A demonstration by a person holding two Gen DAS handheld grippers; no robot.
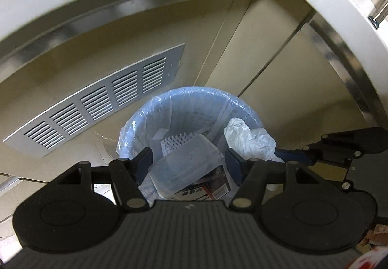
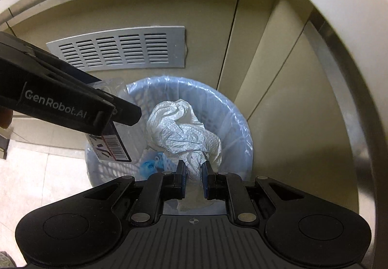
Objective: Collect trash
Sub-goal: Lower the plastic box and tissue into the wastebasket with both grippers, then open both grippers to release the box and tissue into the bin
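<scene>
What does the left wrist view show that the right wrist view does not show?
Only the left wrist view shows the left gripper head-on, clamped on a clear plastic container, and white foam netting in the bin.

Only the right wrist view shows the right gripper pinching a crumpled white paper towel, the barcode label on the container's end, and blue scraps at the bin bottom.

Both show the lined trash bin, the vent grille, the cabinet and the countertop edge.

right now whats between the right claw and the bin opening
Only the crumpled paper towel the right claw is shut on; it hangs over the lined bin, seen in the right wrist view.
</scene>
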